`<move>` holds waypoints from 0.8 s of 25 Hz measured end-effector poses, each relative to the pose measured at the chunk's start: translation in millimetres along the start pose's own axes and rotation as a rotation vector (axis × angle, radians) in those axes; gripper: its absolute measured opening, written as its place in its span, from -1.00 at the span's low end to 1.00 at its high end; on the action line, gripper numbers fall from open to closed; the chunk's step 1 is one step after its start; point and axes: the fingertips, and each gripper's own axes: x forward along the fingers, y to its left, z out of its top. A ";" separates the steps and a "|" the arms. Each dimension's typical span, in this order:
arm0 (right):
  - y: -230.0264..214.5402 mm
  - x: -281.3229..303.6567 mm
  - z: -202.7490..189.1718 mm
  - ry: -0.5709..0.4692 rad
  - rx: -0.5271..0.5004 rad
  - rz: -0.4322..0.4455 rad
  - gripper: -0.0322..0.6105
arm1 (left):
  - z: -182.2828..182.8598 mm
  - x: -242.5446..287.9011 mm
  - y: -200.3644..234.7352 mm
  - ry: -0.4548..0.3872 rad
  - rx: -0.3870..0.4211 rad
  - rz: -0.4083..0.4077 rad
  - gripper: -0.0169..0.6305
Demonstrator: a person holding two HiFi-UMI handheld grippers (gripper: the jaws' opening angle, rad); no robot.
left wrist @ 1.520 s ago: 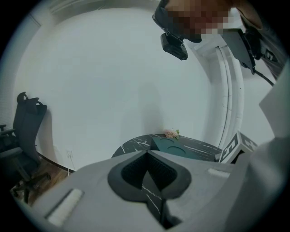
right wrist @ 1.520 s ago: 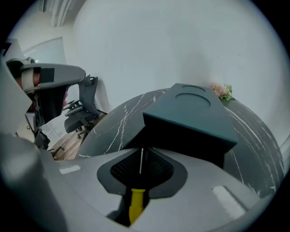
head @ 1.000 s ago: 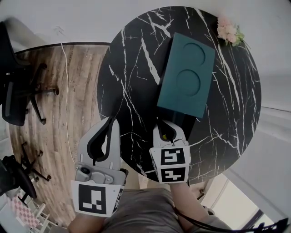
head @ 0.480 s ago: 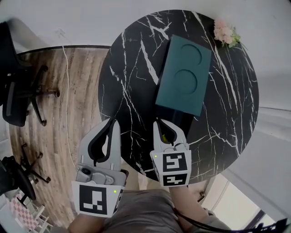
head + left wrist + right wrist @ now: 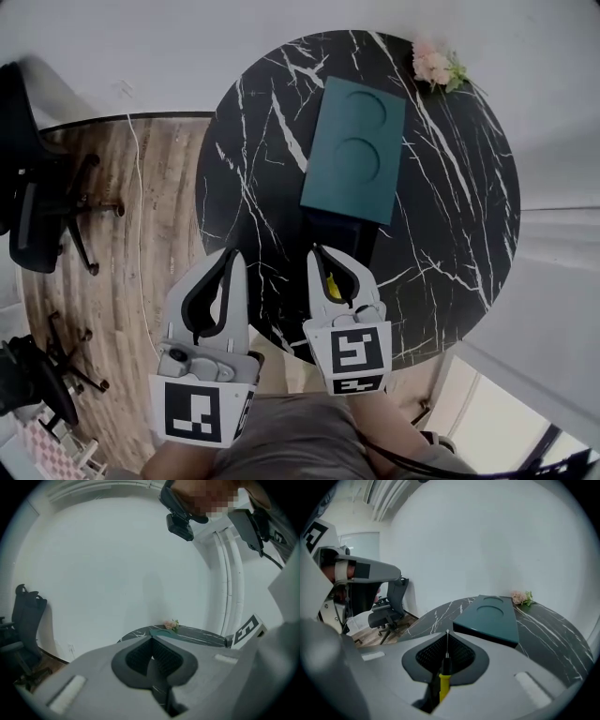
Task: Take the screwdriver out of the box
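The dark teal box (image 5: 353, 161) lies on the round black marble table (image 5: 253, 187), its lid with two round recesses; it shows ahead in the right gripper view too, the box (image 5: 490, 618). My right gripper (image 5: 330, 266) is just off the box's near end, shut on a small screwdriver (image 5: 445, 665) with a yellow handle and thin metal tip pointing forward. The yellow handle (image 5: 332, 285) shows between the jaws from above. My left gripper (image 5: 225, 267) hangs at the table's near-left edge, jaws together with nothing in them, also seen as the left gripper (image 5: 151, 652).
A small pink flower bunch (image 5: 436, 67) lies at the table's far edge. Black office chairs (image 5: 42, 202) stand on the wooden floor (image 5: 122, 234) to the left. A white wall rises behind the table.
The right gripper has drawn back from the box's near end toward me, carrying the screwdriver. The left gripper has stayed in place.
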 end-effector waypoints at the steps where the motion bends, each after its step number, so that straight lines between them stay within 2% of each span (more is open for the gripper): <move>1: -1.2 -4.5 3.1 -0.016 0.002 -0.002 -0.79 | 3.1 -1.5 -3.3 -0.008 0.008 -0.002 -0.95; 8: -7.2 -40.6 33.3 -0.125 0.011 -0.002 -0.79 | 26.9 -16.6 -31.9 -0.061 0.049 -0.024 -0.95; 20: -25.7 -132.5 126.2 -0.391 -0.052 -0.031 -0.79 | 87.9 -41.6 -85.6 -0.208 0.138 -0.074 -0.95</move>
